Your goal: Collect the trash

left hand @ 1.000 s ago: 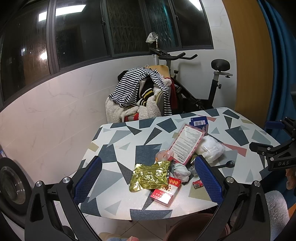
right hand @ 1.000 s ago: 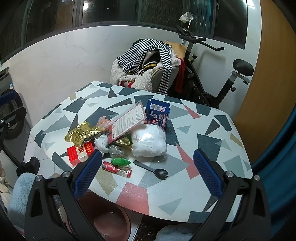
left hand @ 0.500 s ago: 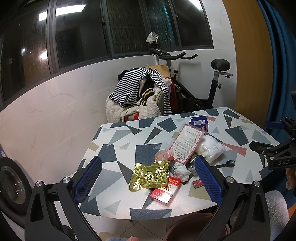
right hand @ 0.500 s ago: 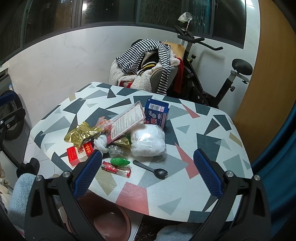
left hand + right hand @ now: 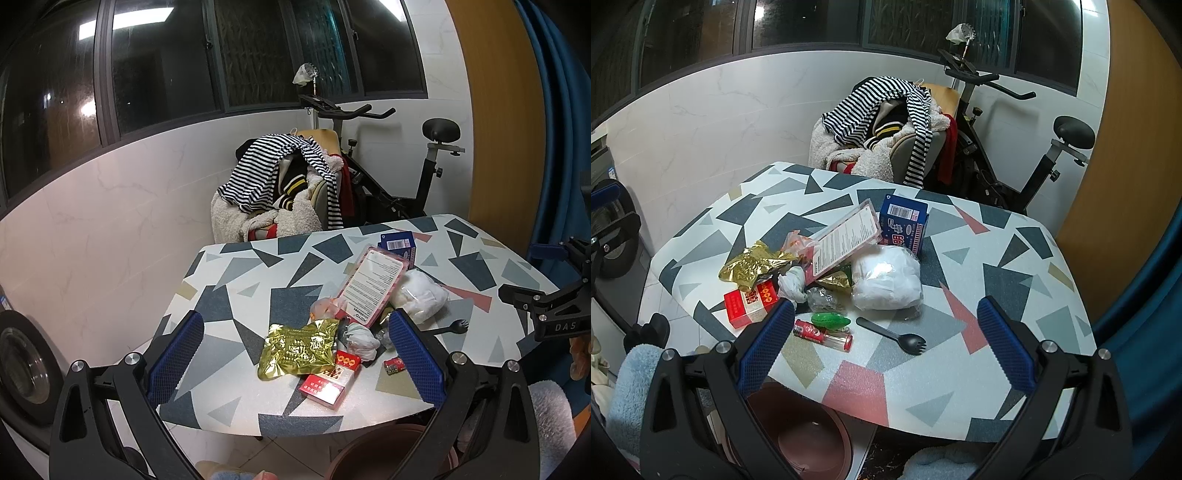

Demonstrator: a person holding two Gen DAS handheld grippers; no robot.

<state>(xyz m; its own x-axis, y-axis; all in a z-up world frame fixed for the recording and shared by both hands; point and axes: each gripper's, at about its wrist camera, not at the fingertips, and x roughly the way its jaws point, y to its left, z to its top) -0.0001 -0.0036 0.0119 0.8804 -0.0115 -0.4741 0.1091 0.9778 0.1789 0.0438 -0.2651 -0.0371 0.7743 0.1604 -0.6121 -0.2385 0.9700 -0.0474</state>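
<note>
Below both wide-open, empty tongs (image 5: 295, 360) (image 5: 886, 341), half hidden under patterned counter (image 5: 1015, 266): brown bin (image 5: 809, 443); lighter (image 5: 394, 365) partly blocked.

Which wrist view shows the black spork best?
The right wrist view: the whole spork lies unobstructed on the table, handle to tines. In the left wrist view only its head and some handle show; the rest is hidden behind the left hand-held gripper's finger.

Open tabletop (image 5: 1015, 266) on right half w/ room to pass. Trash pile crowds near-left: gold wrapper (image 5: 753, 264), red box (image 5: 748, 302), white bag (image 5: 886, 278), fork (image 5: 892, 335), lighter (image 5: 822, 334). Chair w/ clothes (image 5: 882, 122) blocks far edge.
</note>
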